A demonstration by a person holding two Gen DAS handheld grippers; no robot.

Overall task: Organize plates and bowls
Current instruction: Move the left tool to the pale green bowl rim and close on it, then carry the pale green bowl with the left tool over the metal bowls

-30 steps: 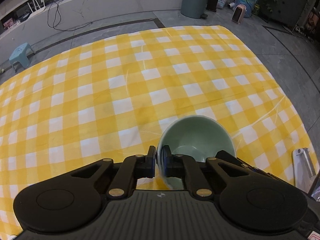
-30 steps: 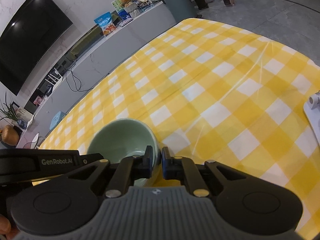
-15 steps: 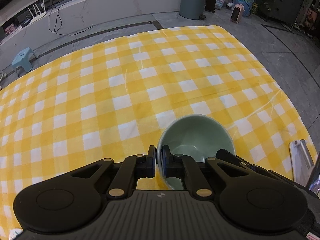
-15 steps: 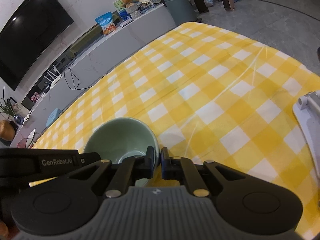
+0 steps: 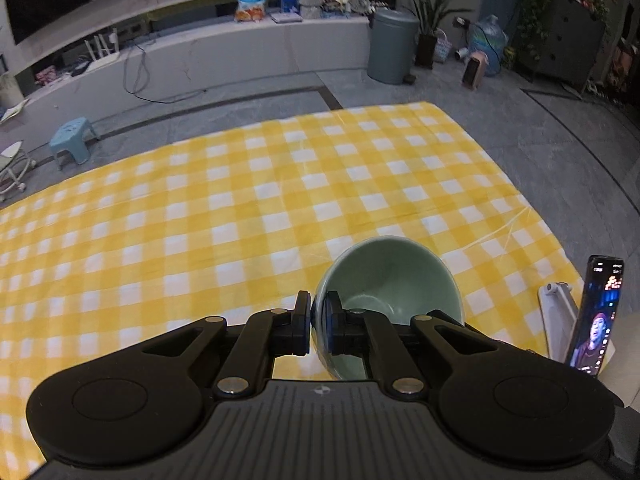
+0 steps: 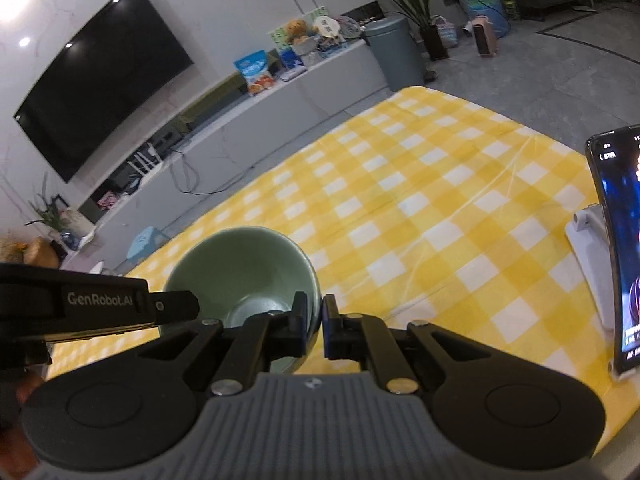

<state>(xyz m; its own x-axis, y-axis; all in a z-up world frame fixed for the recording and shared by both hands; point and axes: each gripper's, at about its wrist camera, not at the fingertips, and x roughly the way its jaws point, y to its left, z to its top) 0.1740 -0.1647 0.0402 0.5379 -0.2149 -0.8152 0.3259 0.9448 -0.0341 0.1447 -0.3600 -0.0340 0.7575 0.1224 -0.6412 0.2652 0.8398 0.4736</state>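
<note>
Left gripper [image 5: 318, 322] and right gripper [image 6: 315, 326] each clamp their jaws on opposite sides of the rim of one pale green glazed ceramic bowl [image 5: 394, 280], held between them above the yellow-and-white checked cloth [image 5: 240, 220]. To the right, a lit smartphone [image 6: 618, 248] leans upright on a white stand [image 6: 588, 240].
</note>
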